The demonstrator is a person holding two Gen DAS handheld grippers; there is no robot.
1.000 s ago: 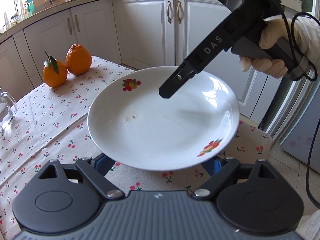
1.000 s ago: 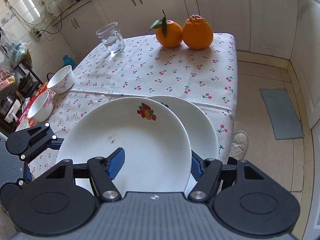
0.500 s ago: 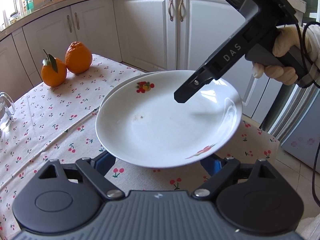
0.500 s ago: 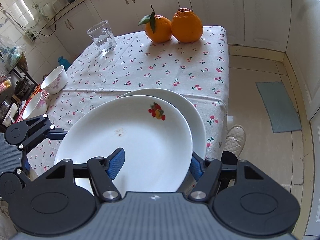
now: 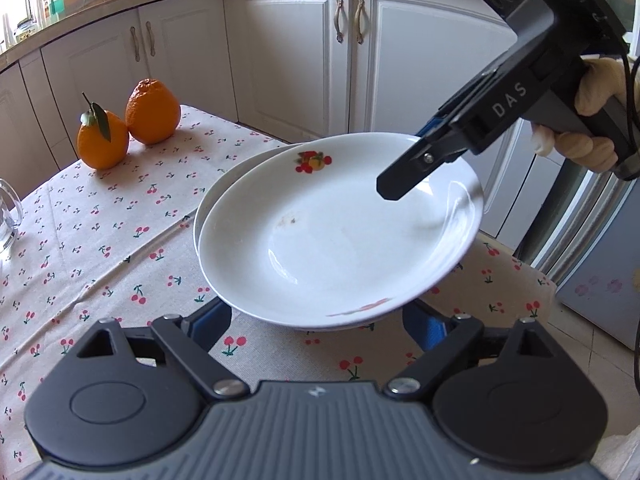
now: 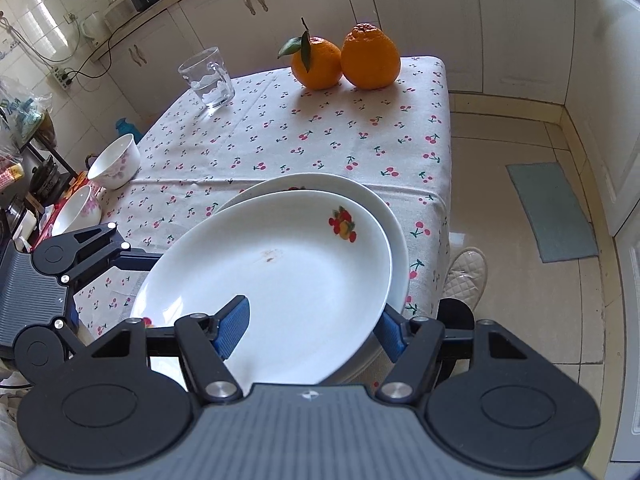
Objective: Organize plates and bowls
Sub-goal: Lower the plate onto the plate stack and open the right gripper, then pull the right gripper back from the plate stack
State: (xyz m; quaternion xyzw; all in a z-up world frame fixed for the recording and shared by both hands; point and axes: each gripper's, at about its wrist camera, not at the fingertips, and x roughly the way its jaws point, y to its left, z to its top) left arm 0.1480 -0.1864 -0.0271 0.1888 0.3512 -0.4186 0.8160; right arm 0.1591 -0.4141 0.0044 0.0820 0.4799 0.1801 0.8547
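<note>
table (image 6: 436, 128) w/ cloth | lower plate (image 6: 384, 204) | oranges (image 6: 346, 62) | glass (image 6: 206, 78) | bowls (image 6: 114, 158)

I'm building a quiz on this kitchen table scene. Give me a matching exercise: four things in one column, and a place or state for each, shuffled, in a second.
Things:
1. top plate
2. lower plate
3. glass mug
4. pink-flowered bowls

Places or states:
A. near the table's left edge
B. flat on the tablecloth
C. beside the oranges, far end
D. tilted, rim between the right gripper fingers

Pairs: 1-D, 2-B, 3-C, 4-A
</note>
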